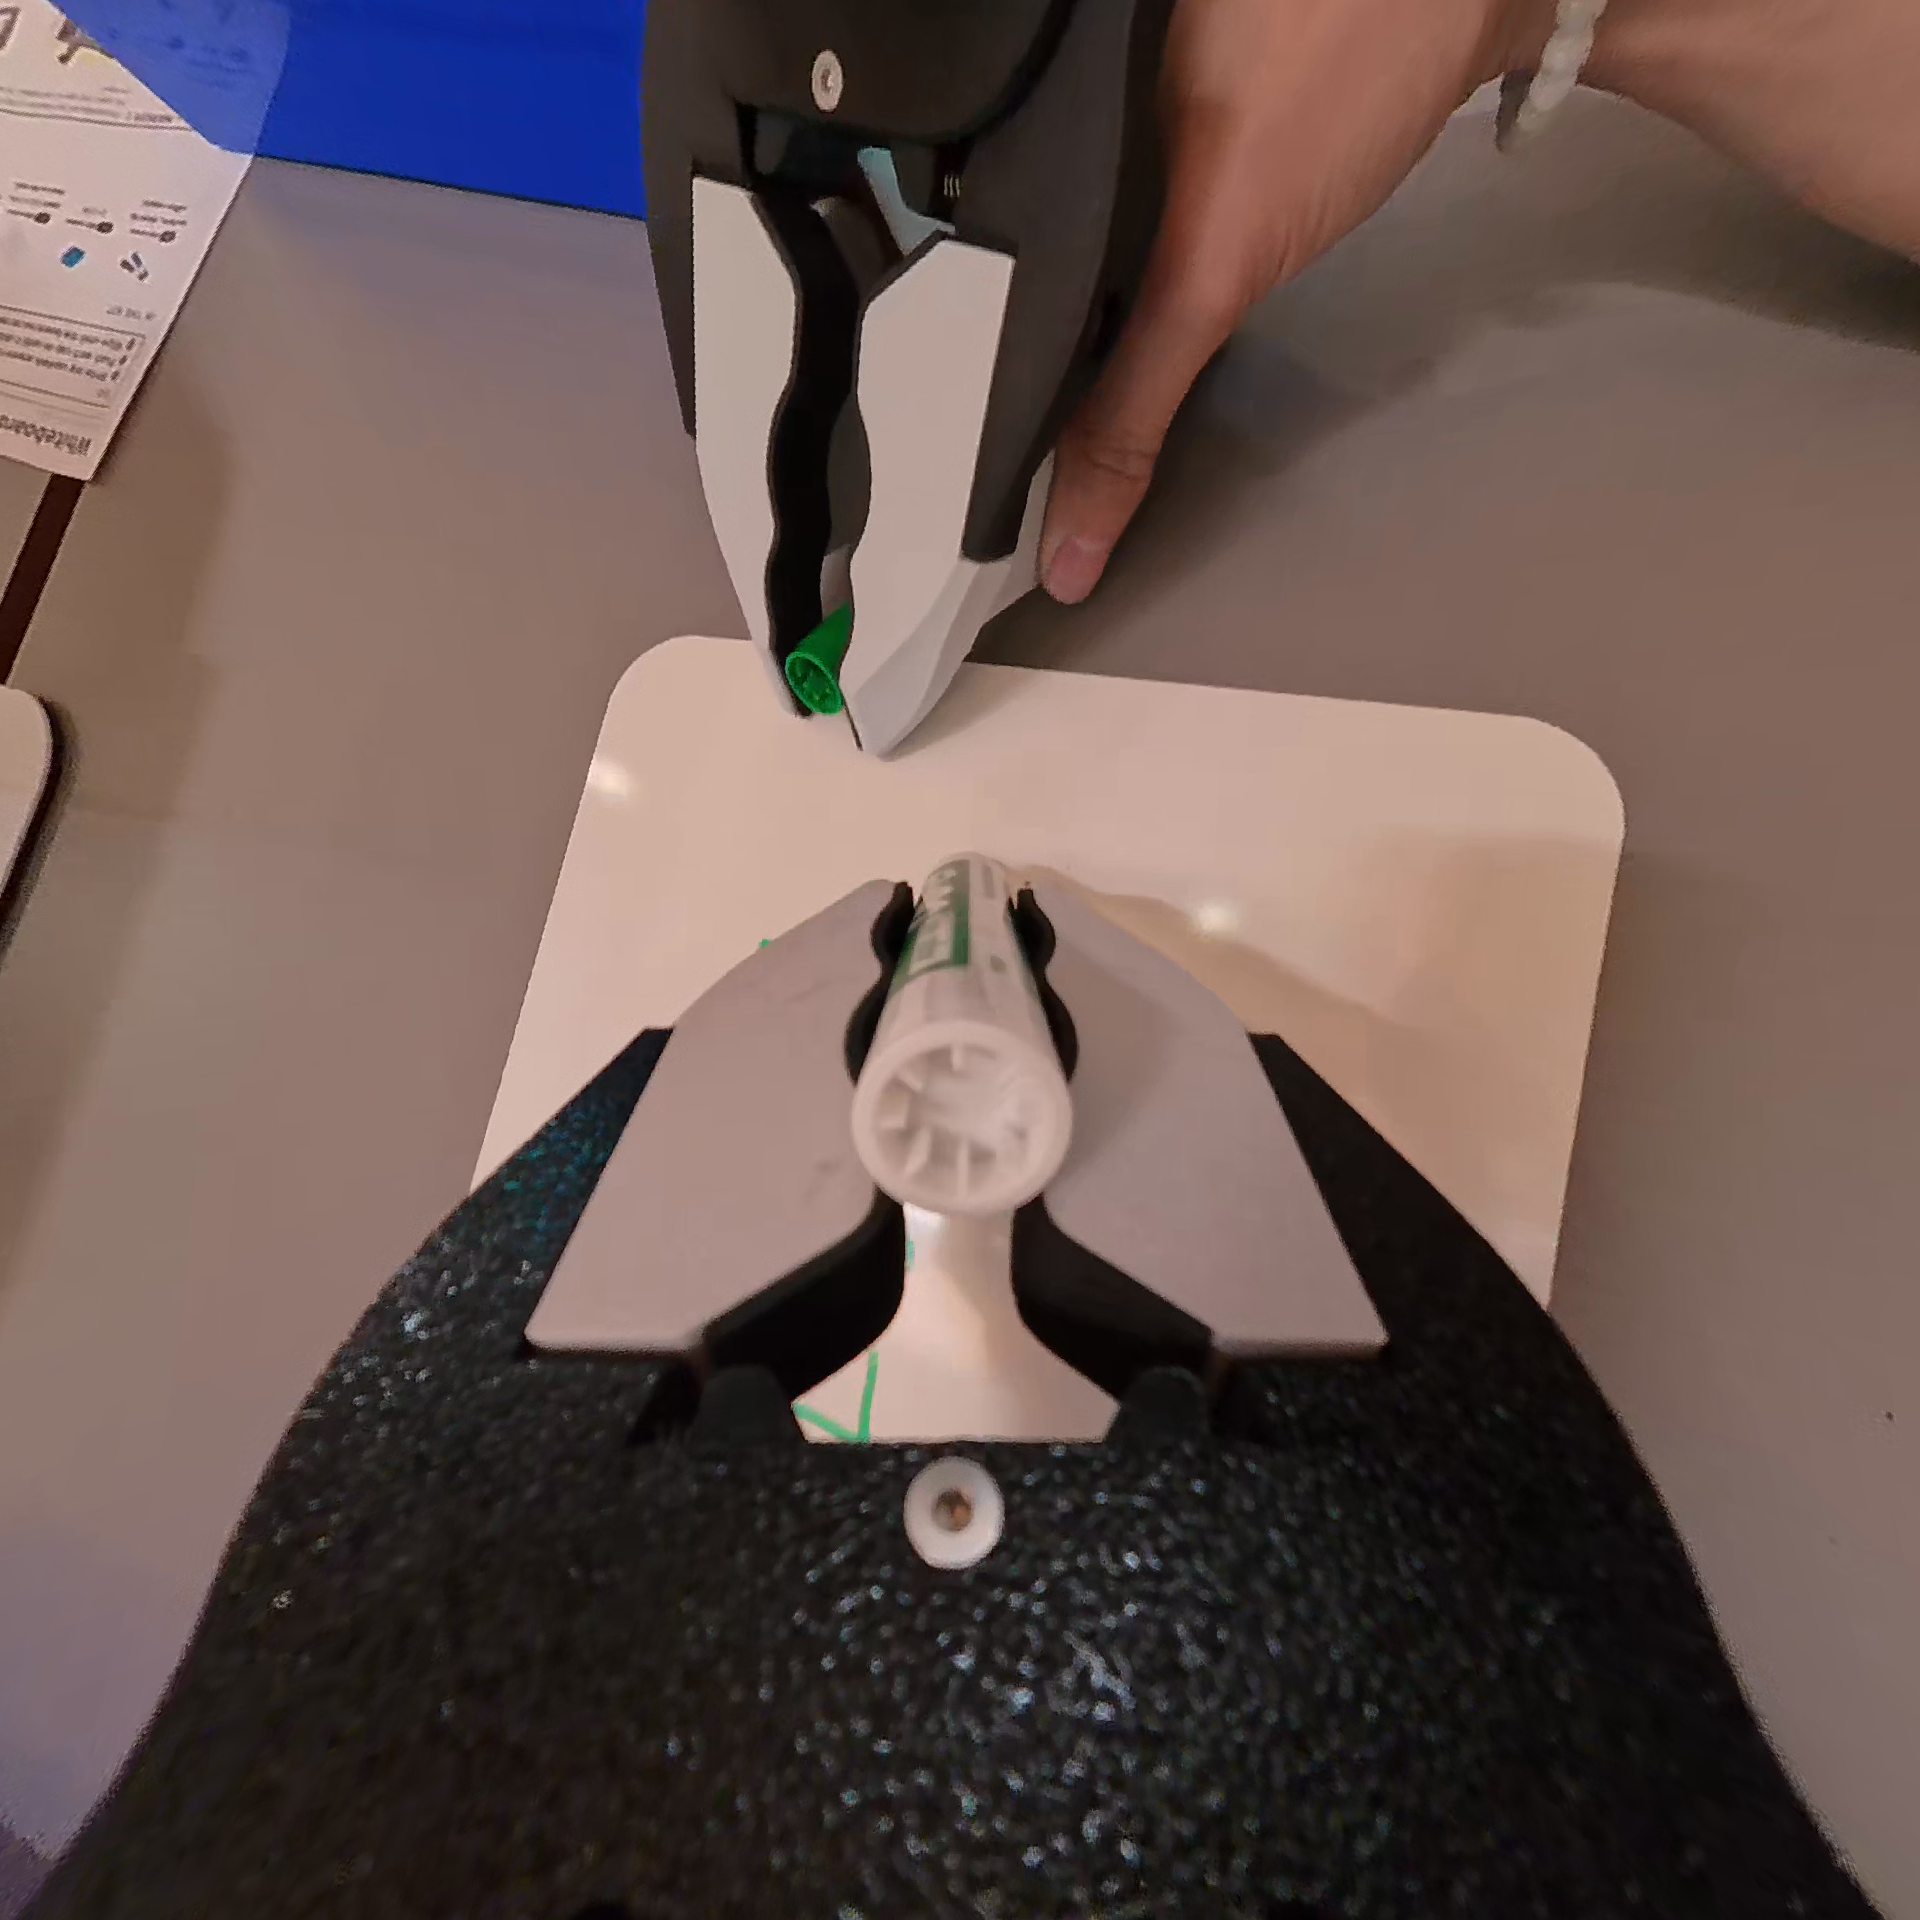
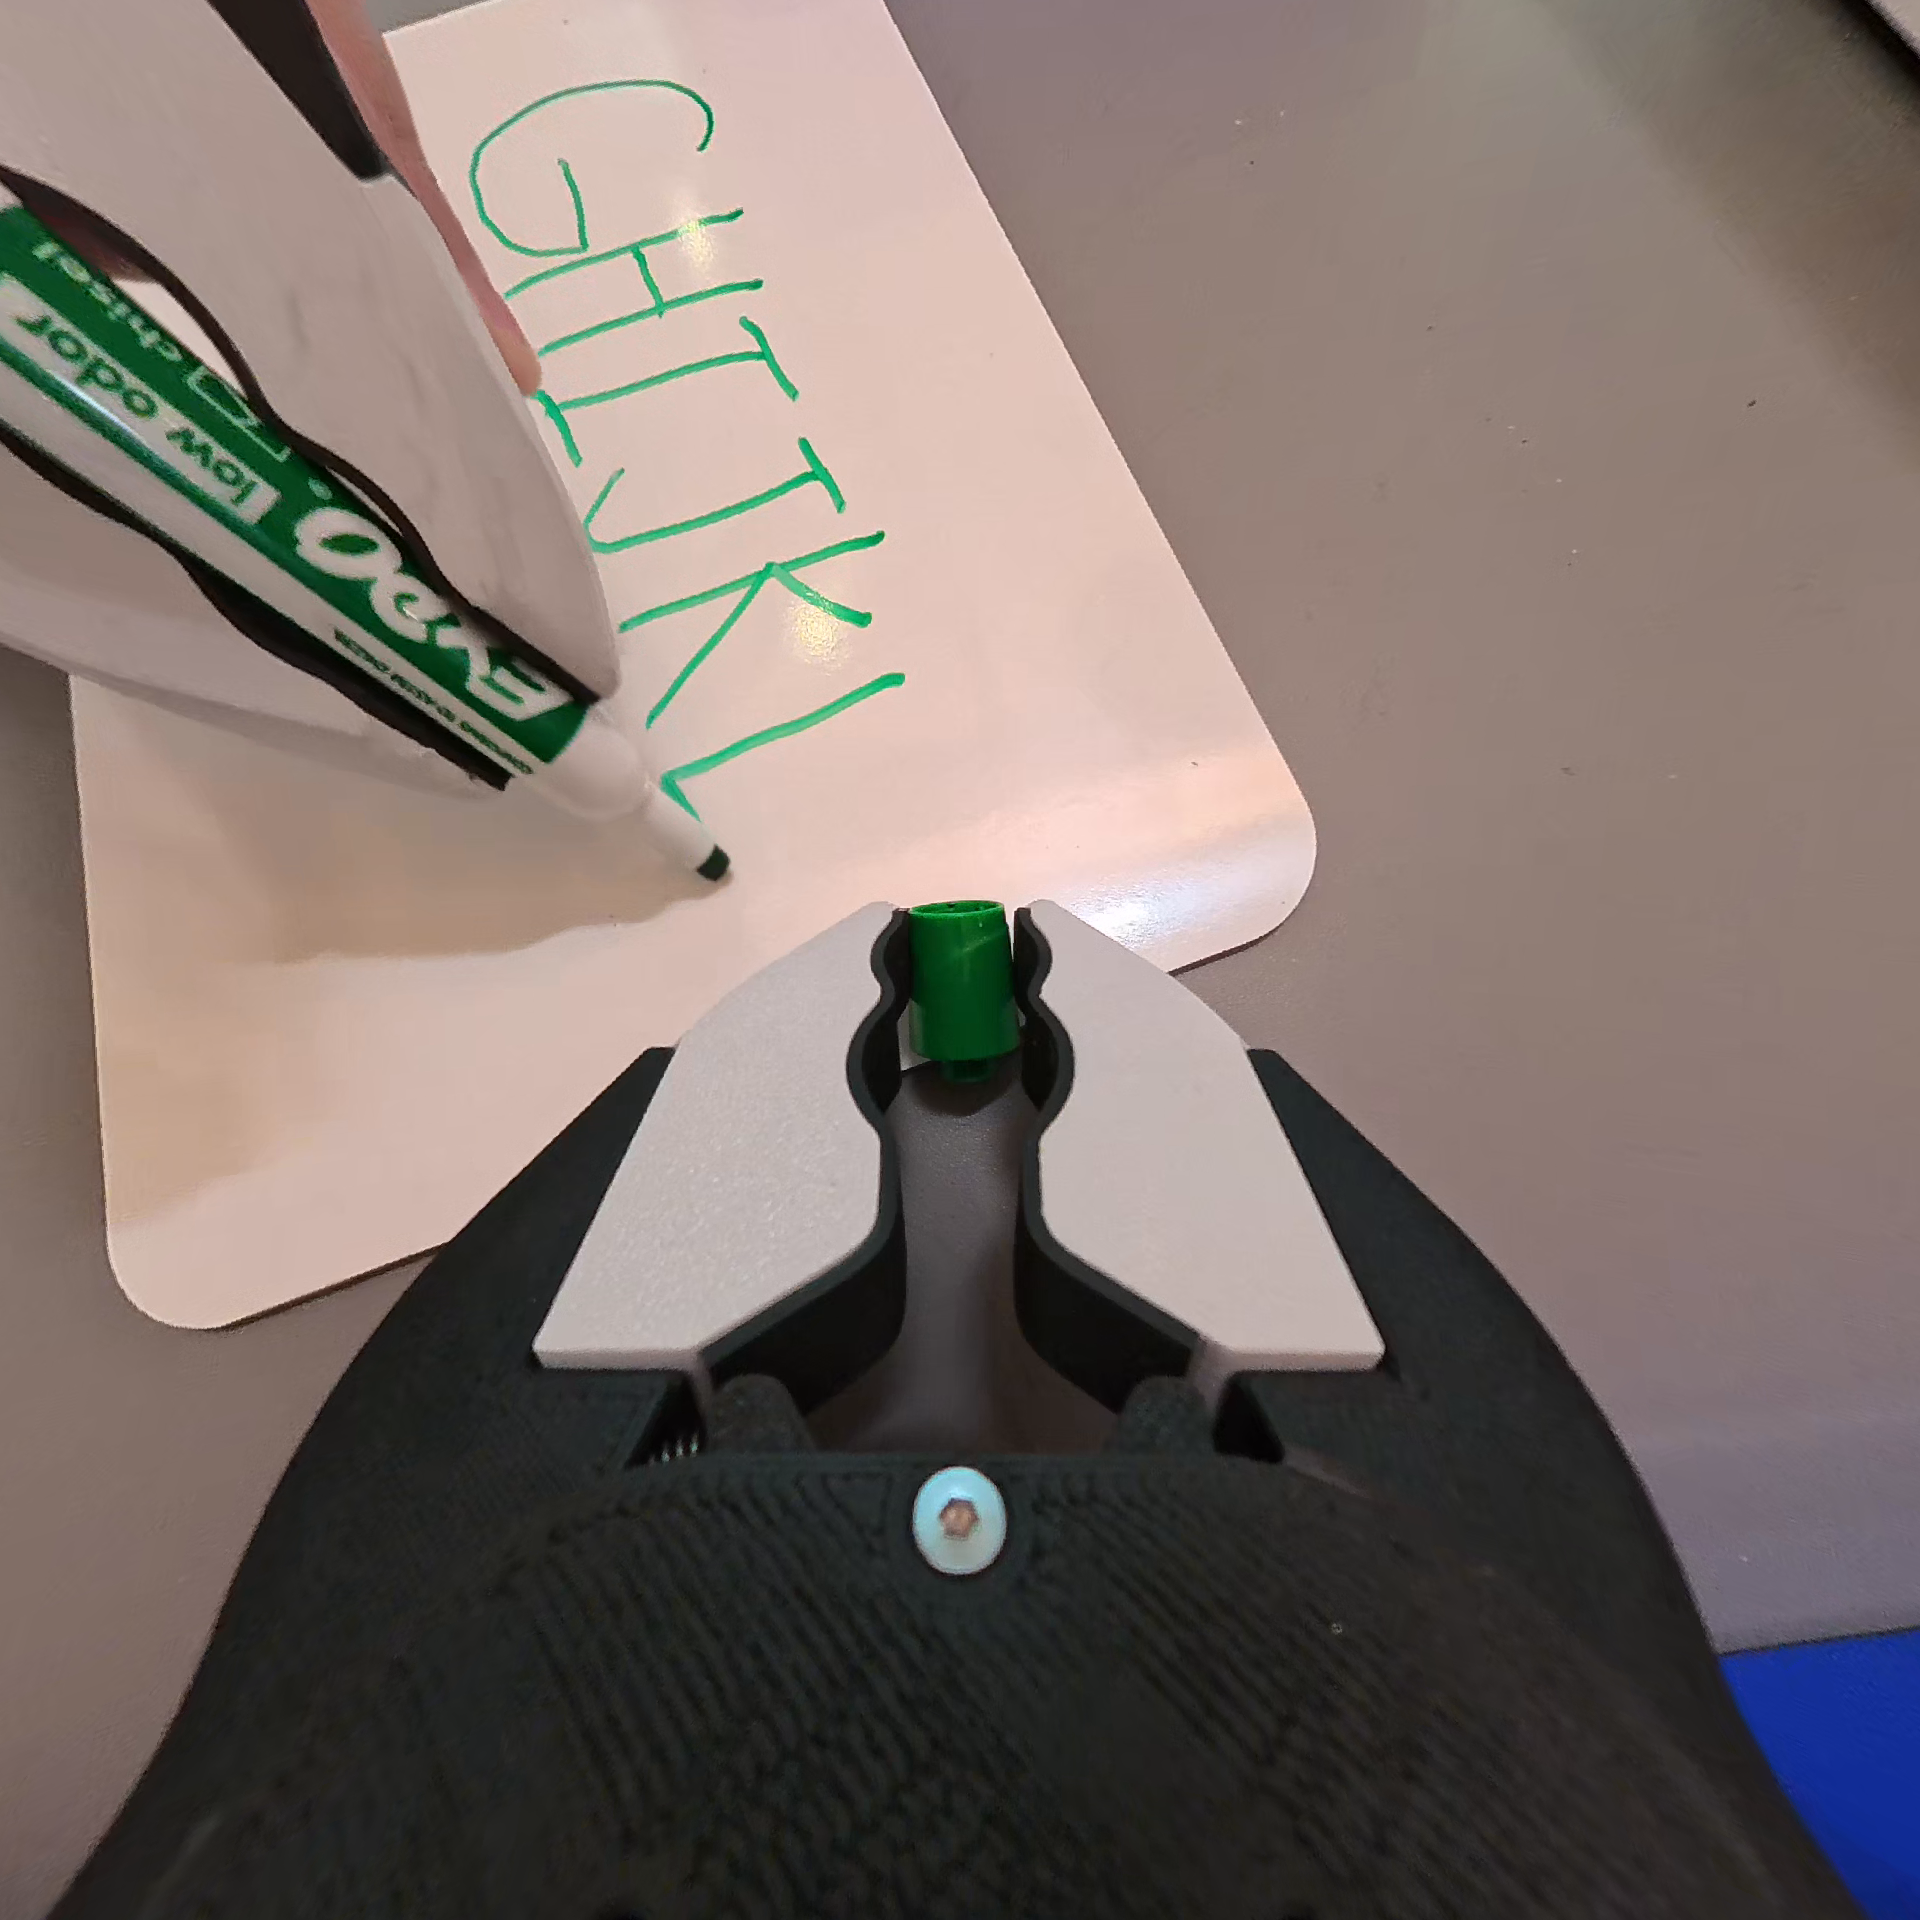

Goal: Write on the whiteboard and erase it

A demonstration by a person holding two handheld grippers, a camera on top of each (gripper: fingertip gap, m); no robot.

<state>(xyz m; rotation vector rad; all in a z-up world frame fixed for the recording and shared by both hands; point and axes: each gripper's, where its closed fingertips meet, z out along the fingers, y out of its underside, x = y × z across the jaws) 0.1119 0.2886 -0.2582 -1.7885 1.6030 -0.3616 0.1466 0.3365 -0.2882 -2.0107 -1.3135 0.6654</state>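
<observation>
the left wrist view looks along the left gripper (image 1: 961, 894), whose jaws pinch 1 marker (image 1: 961, 1049); from here only its white barrel and ribbed rear end show, and the tip is hidden below the fingers. a few green strokes (image 1: 836, 1413) peek through the gap near the gripper's base. farther off in this view the right gripper (image 1: 831, 717) comes down at the far edge of the whiteboard (image 1: 1351, 935), with a bare hand (image 1: 1226, 260) wrapped around its body and a pale beaded bracelet (image 1: 1548, 73) at the wrist. at the left edge of this view lies 1 printed sheet (image 1: 94, 239), with a blue surface (image 1: 447, 94) behind it; the right wrist view shows no sheet.

the right wrist view gives what the other one hides. at its left, the left gripper (image 2: 540, 748) holds the marker (image 2: 260, 499) slanted, its dark tip (image 2: 713, 864) touching the whiteboard (image 2: 1039, 520) at the end of 1 row of green handwriting (image 2: 675, 416) that runs across the board. in the middle, the right gripper (image 2: 956, 920) has its jaws pressed on 1 green cap (image 2: 958, 987), held at the fingertips just above the near edge of the board. the whiteboard lies flat on a grey table (image 2: 1558, 727).

in all: 2 grippers, 1 marker, 1 cap, 1 whiteboard, 1 hand in sight.
</observation>
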